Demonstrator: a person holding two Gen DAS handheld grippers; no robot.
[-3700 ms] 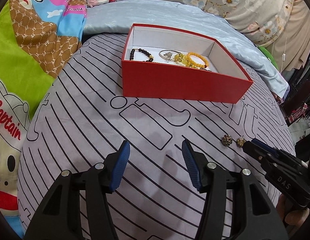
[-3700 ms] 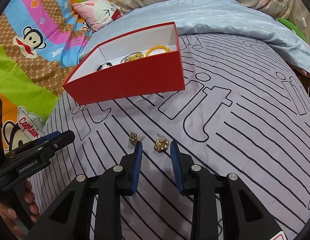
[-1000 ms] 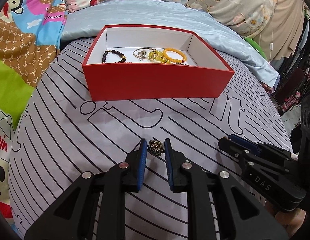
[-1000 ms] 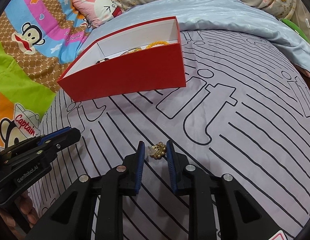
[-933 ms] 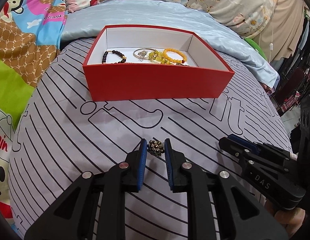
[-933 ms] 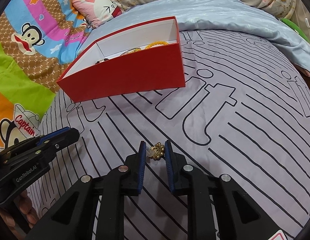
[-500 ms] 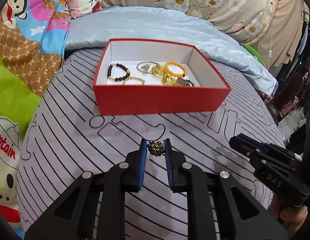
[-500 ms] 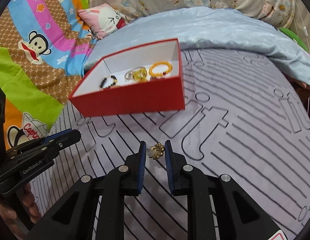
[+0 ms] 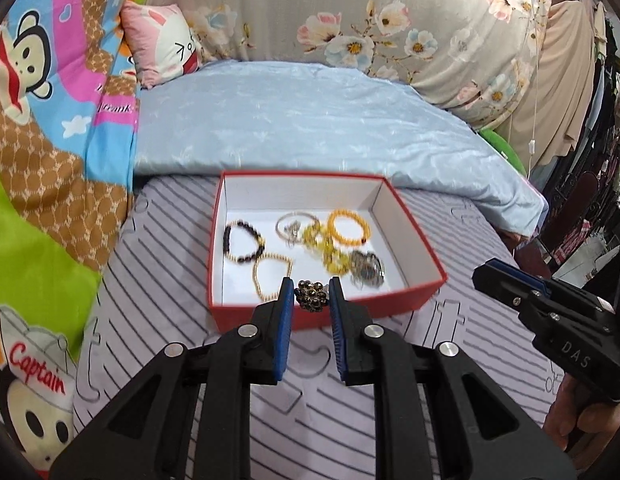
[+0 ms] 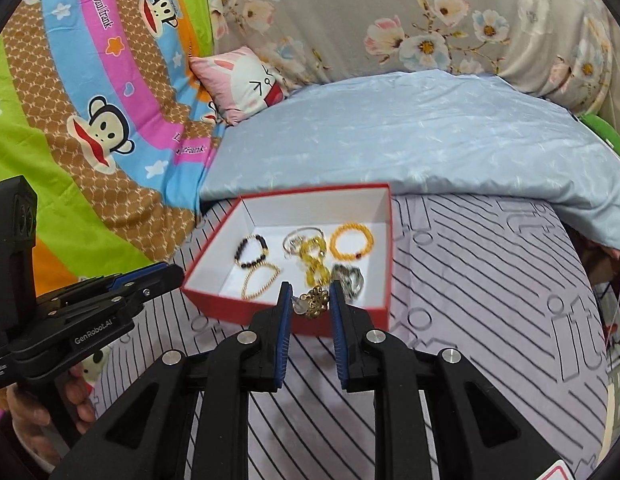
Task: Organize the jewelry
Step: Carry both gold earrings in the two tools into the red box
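Observation:
A red box [image 9: 326, 318] with a white inside lies on the grey striped bed cover and holds several bracelets: a black bead one [image 9: 243, 241], an orange one [image 9: 348, 227], a thin gold one [image 9: 272, 276]. My left gripper [image 9: 310, 300] is shut on a dark flower earring [image 9: 310, 300] and holds it above the box's near wall. My right gripper [image 10: 311, 301] is shut on a gold flower earring [image 10: 315, 300] above the near wall of the red box [image 10: 246, 312]. Each gripper also shows at the edge of the other's view, the right gripper [image 9: 550, 320] and the left gripper [image 10: 90, 308].
A light blue quilt [image 9: 310, 120] lies behind the box. A pink cartoon pillow [image 9: 162, 44] and a floral cushion [image 9: 390, 20] stand at the back. A bright monkey-print blanket [image 10: 90, 100] covers the left side. The bed edge drops off at the right.
Both grippers closed on an earring on the bed cover, lifted it and moved forward. Each earring now hangs over the box's near wall, higher than half a second ago.

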